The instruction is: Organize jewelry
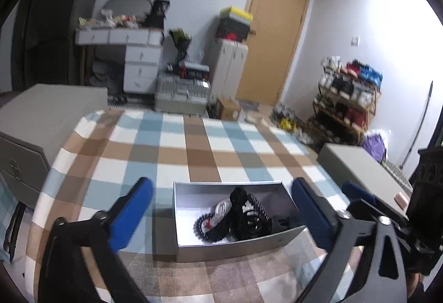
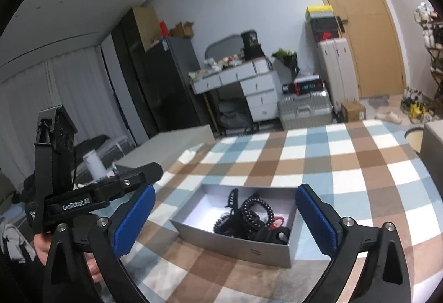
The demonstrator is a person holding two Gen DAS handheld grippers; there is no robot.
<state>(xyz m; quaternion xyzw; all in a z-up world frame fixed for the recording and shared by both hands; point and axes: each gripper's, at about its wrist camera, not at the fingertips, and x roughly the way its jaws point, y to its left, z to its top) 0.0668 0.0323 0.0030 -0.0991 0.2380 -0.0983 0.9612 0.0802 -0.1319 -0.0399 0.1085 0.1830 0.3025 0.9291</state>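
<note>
Both sets of fingers spread wide, gripping nothing: left gripper [image 1: 221, 215], right gripper [image 2: 224, 215]. Shallow grey cardboard box [image 1: 193, 249] sitting on checked-cloth desk [image 1: 171, 148], just ahead between fingers, holding tangled black beaded bracelets [image 1: 243, 217]. Box long axis running crosswise to the left gripper; neither hand clearly nearer.

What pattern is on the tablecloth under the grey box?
Blue, brown and white checks on the tablecloth, clearest in the left wrist view.

A wooden door [image 1: 272, 40] (shut) stands beyond the checked tablecloth [image 1: 171, 148].
</note>
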